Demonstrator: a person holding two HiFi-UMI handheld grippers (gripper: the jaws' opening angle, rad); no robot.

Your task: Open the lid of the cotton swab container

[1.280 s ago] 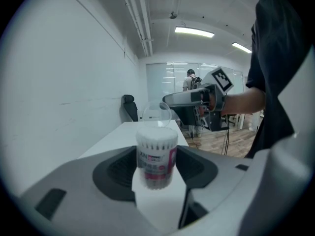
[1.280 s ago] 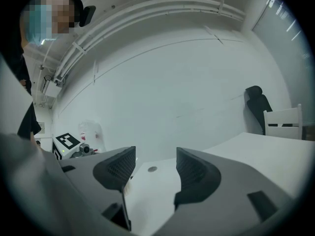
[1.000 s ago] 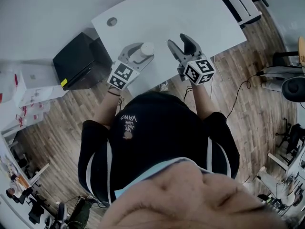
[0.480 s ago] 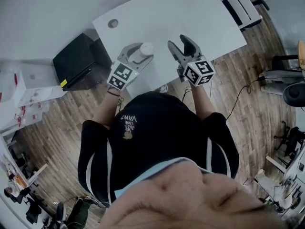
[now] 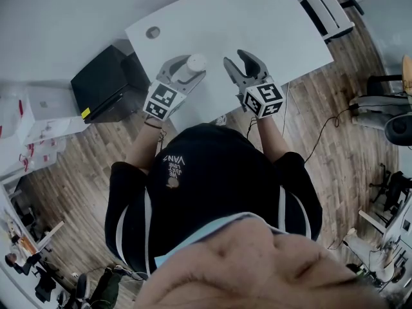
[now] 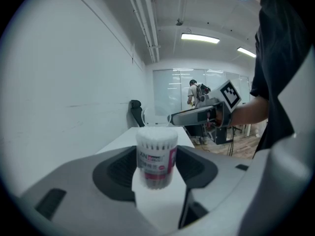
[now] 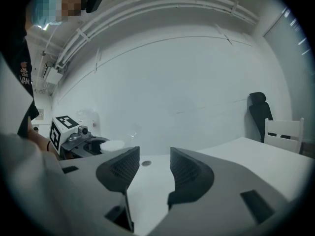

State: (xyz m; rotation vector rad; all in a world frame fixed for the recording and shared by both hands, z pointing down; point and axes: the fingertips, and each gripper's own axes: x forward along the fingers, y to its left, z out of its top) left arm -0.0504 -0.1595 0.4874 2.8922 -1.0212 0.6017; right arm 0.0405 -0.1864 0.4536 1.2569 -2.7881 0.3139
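The right gripper (image 7: 153, 154) has its jaws apart above the white table (image 7: 256, 156); they have just closed a little, with nothing between them. At the left, the left gripper (image 7: 103, 145) holds a white-topped container (image 7: 113, 144).

A big white table (image 5: 257, 18) fills the top of the head view. It has a small round hole (image 5: 152, 32) near its far left corner. A black box (image 5: 106, 82) stands just beside the table's left edge. The floor (image 5: 71, 185) is brown wood, and a thin black cable (image 5: 320, 132) lies on it at the right. White boxes (image 5: 38, 118) sit at the left. Far off, long lights (image 6: 199, 37) shine on the ceiling and a person (image 6: 194, 92) stands. A black chair (image 7: 258, 113) stands by the white wall.
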